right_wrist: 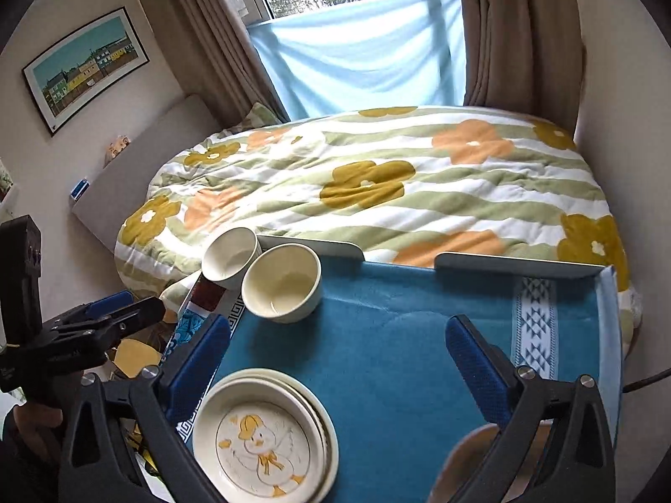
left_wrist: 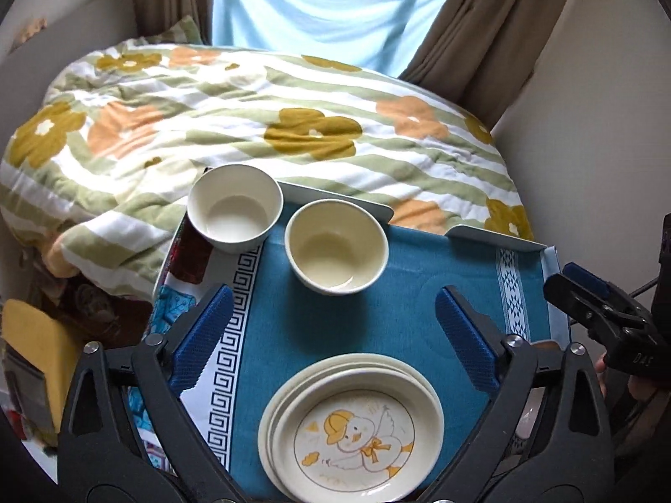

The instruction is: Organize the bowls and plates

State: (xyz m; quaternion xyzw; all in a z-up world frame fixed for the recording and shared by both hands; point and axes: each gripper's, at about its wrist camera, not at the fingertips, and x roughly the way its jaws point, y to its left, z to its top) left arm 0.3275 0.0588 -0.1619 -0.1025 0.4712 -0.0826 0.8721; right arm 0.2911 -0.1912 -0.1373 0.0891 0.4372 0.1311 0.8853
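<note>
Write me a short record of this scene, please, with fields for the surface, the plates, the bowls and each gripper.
surface: tray covered with a blue cloth, set beside a bed with a flowered quilt
plates: one stack of plates at the near edge, top plate shows a duck drawing
bowls: two, both upright and empty; white bowl at the far left corner, cream bowl next to it
left gripper: jaws open, holding nothing, above the plates
right gripper: jaws open, holding nothing

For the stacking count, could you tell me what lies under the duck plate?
Under the duck plate more cream plates show as offset rims, at least two. Their faces are covered, so the exact count stays unclear.
</note>
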